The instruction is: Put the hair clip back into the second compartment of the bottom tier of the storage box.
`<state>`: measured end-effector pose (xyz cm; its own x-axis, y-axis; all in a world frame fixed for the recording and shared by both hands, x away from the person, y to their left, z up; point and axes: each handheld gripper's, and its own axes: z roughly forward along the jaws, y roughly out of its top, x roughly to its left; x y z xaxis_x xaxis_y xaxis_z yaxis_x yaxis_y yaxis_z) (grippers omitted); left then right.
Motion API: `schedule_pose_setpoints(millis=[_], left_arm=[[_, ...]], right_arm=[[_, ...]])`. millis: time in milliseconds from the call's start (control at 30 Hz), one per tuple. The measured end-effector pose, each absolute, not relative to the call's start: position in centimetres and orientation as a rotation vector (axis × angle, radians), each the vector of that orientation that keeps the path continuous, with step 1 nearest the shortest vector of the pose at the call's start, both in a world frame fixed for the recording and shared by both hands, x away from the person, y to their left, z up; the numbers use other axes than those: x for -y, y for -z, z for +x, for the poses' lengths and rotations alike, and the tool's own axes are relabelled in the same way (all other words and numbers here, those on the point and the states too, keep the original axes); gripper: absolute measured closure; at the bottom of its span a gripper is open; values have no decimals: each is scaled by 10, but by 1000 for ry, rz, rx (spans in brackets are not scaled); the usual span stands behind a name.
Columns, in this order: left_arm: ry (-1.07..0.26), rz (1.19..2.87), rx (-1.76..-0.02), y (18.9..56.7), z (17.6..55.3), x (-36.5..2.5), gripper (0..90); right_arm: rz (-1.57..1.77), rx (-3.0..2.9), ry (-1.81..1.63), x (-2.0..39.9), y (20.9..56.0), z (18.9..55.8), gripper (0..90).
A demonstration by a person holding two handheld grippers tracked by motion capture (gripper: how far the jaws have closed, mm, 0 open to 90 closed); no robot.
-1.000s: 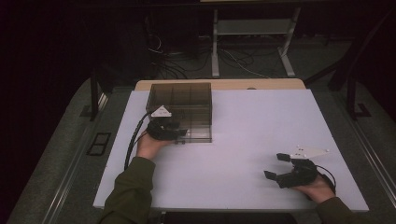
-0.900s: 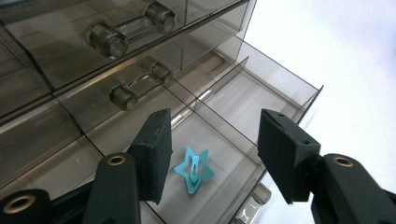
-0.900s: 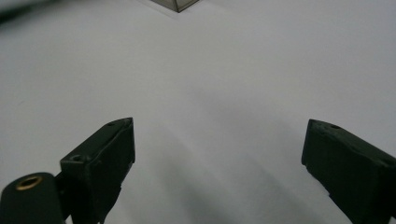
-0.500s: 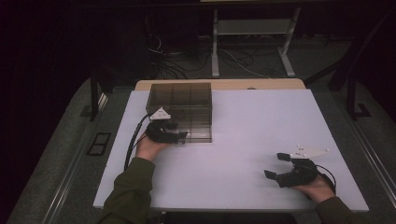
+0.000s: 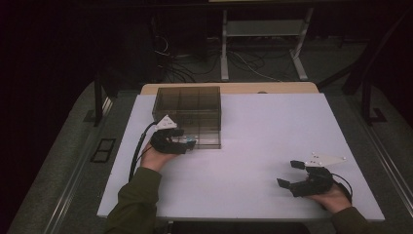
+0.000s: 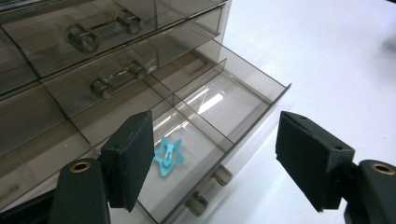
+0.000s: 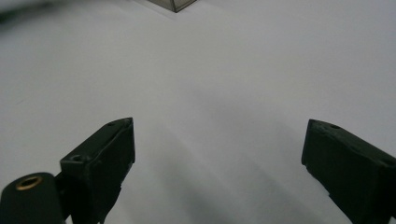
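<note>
While the star clip point(image 6: 167, 156) lies in the open drawer point(image 6: 243, 100), left claw point(image 6: 215, 158) released, just opening; right claw point(image 7: 219, 163) released

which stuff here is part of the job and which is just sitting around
In the job:
- left gripper, jaws just been opening, nothing pressed between them
- blue star hair clip, lying in the open drawer
- open drawer of the smoky drawer box

Just about:
- right gripper, open over bare table
- cables on the floor

High view above the table point(image 5: 253, 131) facing forward-down, claw views close and low — sharing the drawer box point(image 5: 189, 113).
</note>
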<state>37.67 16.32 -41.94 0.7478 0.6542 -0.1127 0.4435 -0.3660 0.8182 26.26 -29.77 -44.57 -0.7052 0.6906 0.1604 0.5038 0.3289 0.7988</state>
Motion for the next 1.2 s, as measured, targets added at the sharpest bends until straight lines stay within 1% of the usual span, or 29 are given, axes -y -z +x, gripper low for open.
schedule_pose_setpoints(millis=[433,700,967,1200], left_arm=[[-294,2012,-818,422,353,-166,218],[-291,2015,-802,424,345,-165,199],[-302,2007,-810,425,339,-163,146],[-315,1998,-806,424,334,-163,126]], right_arm=[[1083,-2384,-1312,296,446,262,89],[1086,-2385,-1313,295,446,262,89],[1084,-2385,-1314,295,446,261,89],[1082,-2385,-1312,295,446,262,89]])
